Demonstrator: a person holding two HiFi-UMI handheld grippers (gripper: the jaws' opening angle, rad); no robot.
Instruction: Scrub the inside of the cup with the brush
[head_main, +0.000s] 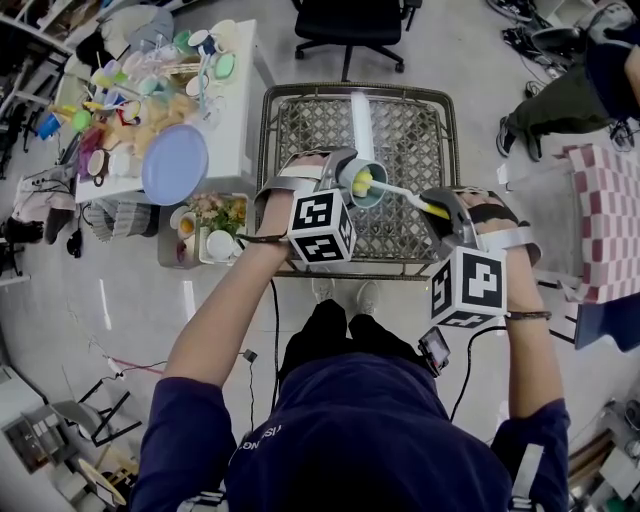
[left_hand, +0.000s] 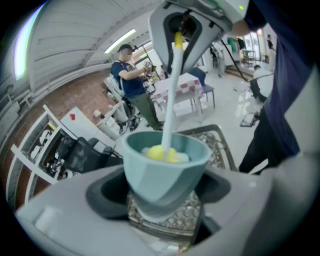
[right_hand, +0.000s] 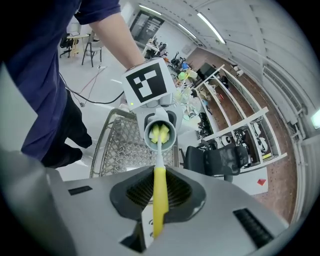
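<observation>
Both jaws of the left hand-held gripper are pressed against the sides of a pale teal cup, standing wide to take it. The cup is carried in the air over a metal lattice bench, clear of it, and is tilted so that its mouth is turned toward the right hand-held gripper. That right hand-held gripper is clenched on the yellow handle of a brush, whose white stem is run straight across into the cup's mouth. The brush's yellow and white head is seen deep inside the cup, probably against its bottom, though contact is not plainly shown. A blue plate is seen well off to the left.
</observation>
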